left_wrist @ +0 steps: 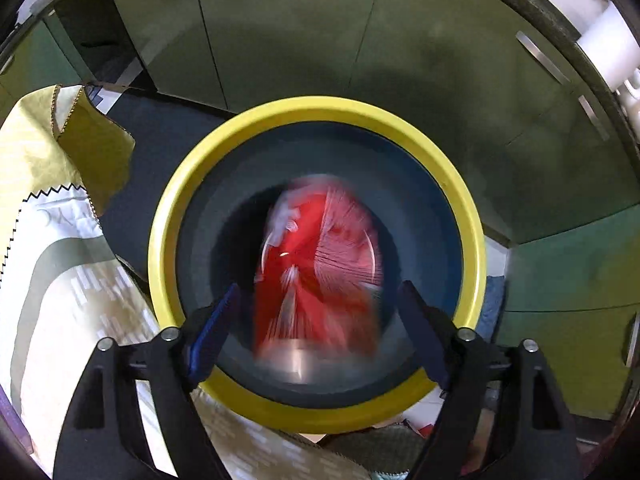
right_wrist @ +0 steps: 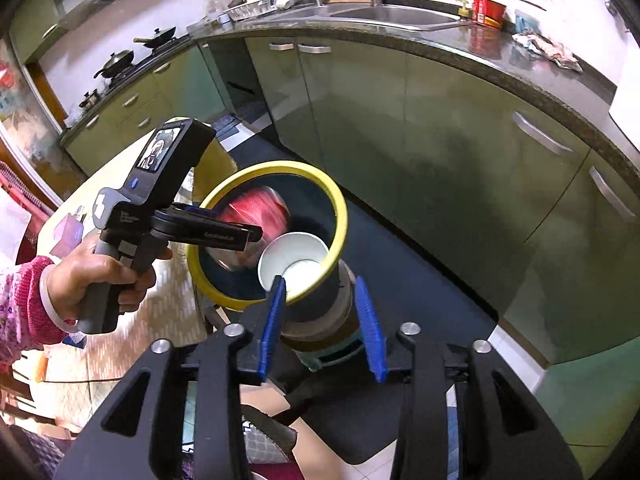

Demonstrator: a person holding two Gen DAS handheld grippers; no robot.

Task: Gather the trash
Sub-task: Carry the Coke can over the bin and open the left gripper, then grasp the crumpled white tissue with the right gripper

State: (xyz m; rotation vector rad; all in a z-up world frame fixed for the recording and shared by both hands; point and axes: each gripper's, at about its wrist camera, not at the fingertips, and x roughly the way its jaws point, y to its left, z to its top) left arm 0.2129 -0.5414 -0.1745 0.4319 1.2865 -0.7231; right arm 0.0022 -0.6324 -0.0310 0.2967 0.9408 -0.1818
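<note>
Landmark: yellow-rimmed bin [left_wrist: 316,112] on dark floor mat by green cabinets.
L gripper [left_wrist: 320,320] directly over bin mouth, jaws wide apart, nothing btwn them. Red wrapper [left_wrist: 320,260] motion-blurred inside bin, free of fingers.
R gripper [right_wrist: 322,316] near bin's edge, jaws apart, empty. White paper cup [right_wrist: 294,266] lying inside bin against rim

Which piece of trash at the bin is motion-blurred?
The red wrapper, seen in the mouth of the yellow-rimmed bin. It is smeared by blur, while the white paper cup is sharp.
</note>
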